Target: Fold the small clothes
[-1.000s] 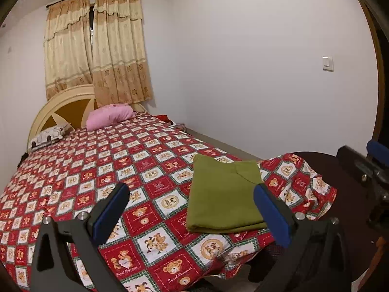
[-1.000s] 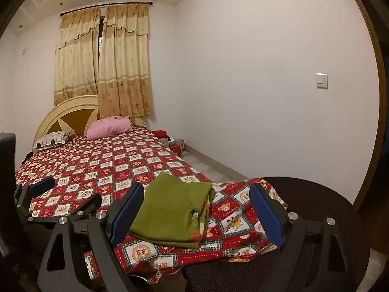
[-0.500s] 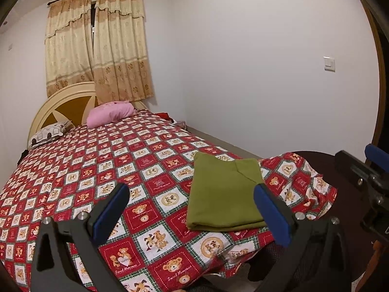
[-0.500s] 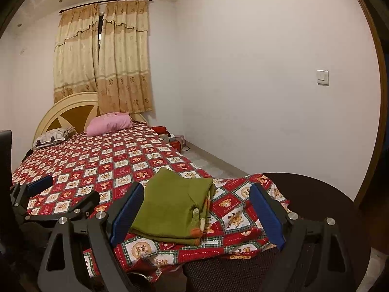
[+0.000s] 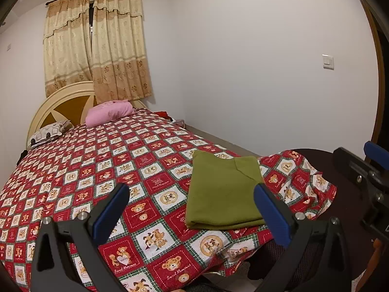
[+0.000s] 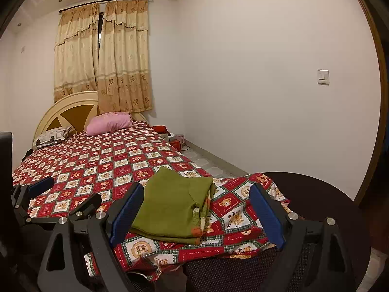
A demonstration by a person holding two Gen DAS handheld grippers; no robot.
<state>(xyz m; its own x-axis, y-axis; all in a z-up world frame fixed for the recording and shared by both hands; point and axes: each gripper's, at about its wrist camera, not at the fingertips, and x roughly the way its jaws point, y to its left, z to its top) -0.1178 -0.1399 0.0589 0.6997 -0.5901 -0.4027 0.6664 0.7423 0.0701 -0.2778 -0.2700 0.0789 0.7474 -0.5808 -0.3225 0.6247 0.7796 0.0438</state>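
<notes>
A green garment (image 5: pixel 225 189) lies folded into a flat rectangle near the foot corner of the bed; in the right wrist view the same green garment (image 6: pixel 173 206) shows stacked layers at its right edge. My left gripper (image 5: pixel 190 196) hovers open in front of it, nothing between its blue pads. My right gripper (image 6: pixel 195 198) is also open and empty, held back from the garment. The right gripper's blue tip shows at the right edge of the left wrist view, and the left gripper (image 6: pixel 63 194) appears at the left of the right wrist view.
The bed (image 5: pixel 80 170) carries a red and white teddy-bear patterned cover. A pink pillow (image 5: pixel 109 113) and a patterned pillow (image 5: pixel 47 133) lie by the round headboard. A dark round table (image 6: pixel 328 194) stands at the right. Boxes (image 6: pixel 176 141) sit on the floor by the wall.
</notes>
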